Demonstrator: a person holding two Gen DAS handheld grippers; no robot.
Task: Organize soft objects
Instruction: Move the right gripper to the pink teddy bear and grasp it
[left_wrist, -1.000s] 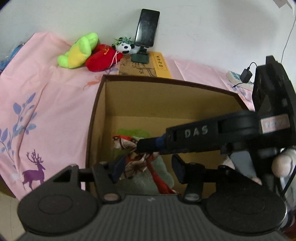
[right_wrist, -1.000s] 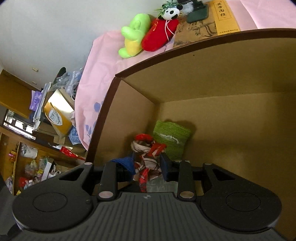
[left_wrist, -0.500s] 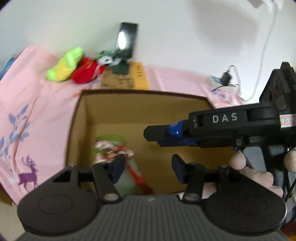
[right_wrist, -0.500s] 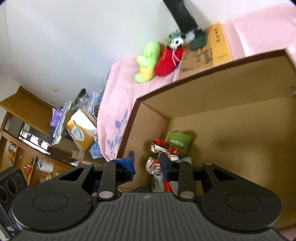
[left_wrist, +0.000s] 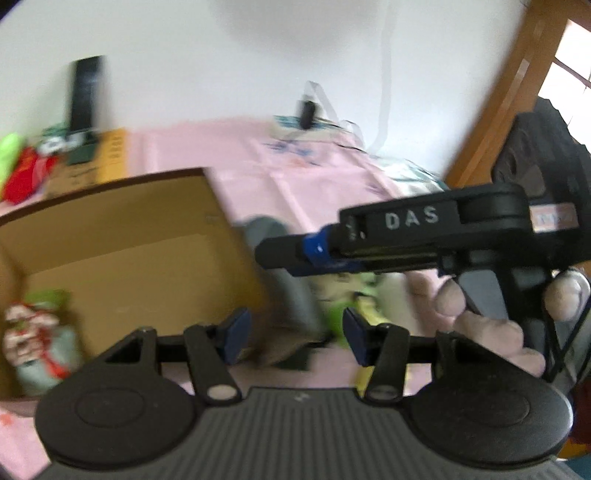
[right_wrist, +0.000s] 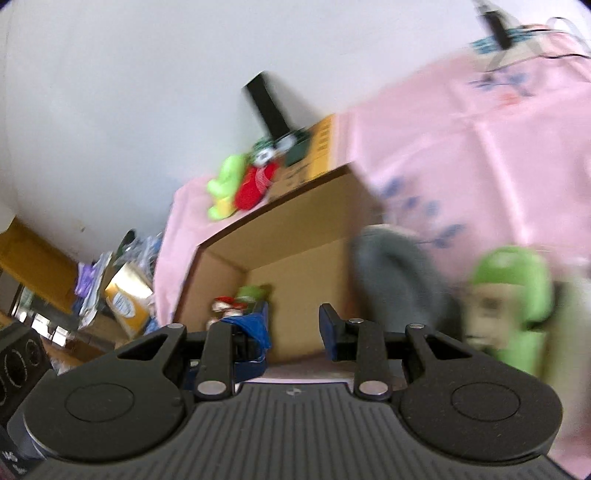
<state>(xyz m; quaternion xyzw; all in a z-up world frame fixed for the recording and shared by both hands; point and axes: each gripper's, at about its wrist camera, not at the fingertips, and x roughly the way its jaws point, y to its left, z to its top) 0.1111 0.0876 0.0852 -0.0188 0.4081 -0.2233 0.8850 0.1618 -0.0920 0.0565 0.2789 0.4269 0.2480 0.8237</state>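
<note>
An open cardboard box (left_wrist: 110, 236) stands on a pink cloth; it also shows in the right wrist view (right_wrist: 295, 236). Soft items lie inside it: a red-white patterned cloth (left_wrist: 26, 332) and a green knit piece (right_wrist: 255, 293). To the box's right lie a grey soft item (right_wrist: 402, 266) and a green plush (right_wrist: 513, 288). My left gripper (left_wrist: 291, 334) is open and empty, above the box's right edge. My right gripper (right_wrist: 293, 325) is open and empty, outside the box; it also shows in the left wrist view (left_wrist: 288, 251).
A green plush (right_wrist: 221, 188), a red plush (right_wrist: 255, 184) and a panda toy stand at the back by a phone on a stand (left_wrist: 85, 96). A charger and cable (left_wrist: 306, 110) lie at the back right. A wooden door frame (left_wrist: 509, 81) is to the right.
Both grippers have lifted out of the box and swung right. The patterned cloth stays in the box. The grey item and green plush beside the box have come into view.
</note>
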